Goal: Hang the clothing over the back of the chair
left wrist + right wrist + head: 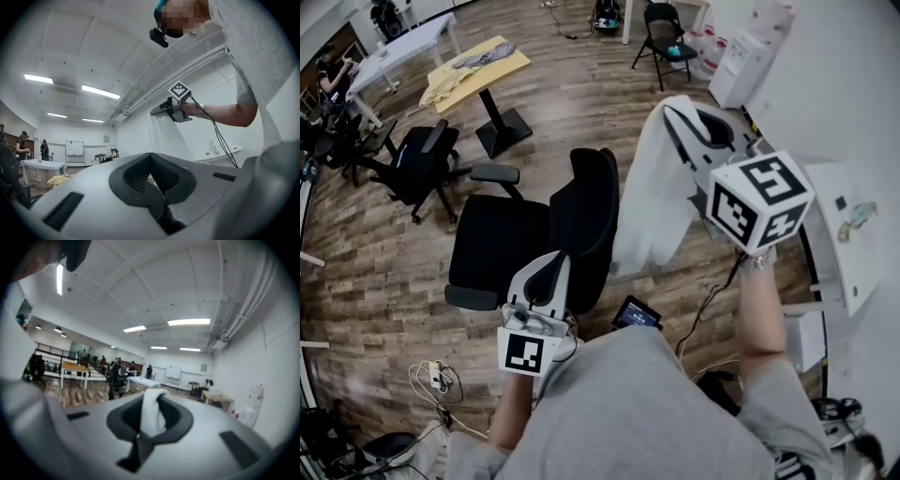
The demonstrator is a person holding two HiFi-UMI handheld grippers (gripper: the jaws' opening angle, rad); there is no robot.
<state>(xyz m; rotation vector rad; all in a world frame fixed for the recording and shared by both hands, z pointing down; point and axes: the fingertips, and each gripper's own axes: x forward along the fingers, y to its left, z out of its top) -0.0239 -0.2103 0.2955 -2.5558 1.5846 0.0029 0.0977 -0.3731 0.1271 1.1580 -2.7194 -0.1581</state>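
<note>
Head view: white clothing [652, 202] hanging from right gripper [673, 111], held high just beside the back of the black chair [586, 211], not yet laid over it.

Held firmly?

Seems so. In right gripper view, jaws closed on a bunched fold of the clothing, with a white loop standing up between them. Left gripper [551, 270] lower, close to the chair back, jaws together and nothing between; only the hanging clothing seen far past them.

How to expect the clothing to handle?

Probably light and very soft: hangs in long loose folds, shows no stiffness, so should follow the gripper and swing easily. Not fragile. Perhaps a little slippery on the smooth chair back; could slide off when loaded mostly on one side.

Where to take hold, then?

Best near the top edge, as at present, on a thick fold and not on a single layer. Free lower edge suitable for the left gripper, to spread it and pull it down behind the back.

Any brand, label or writing to read?

None readable. No print visible on the clothing or on the chair. Only black-and-white square patterns on the cubes [759, 202] of the grippers, no letters. Further off in the room, everything too small to tell.
</note>
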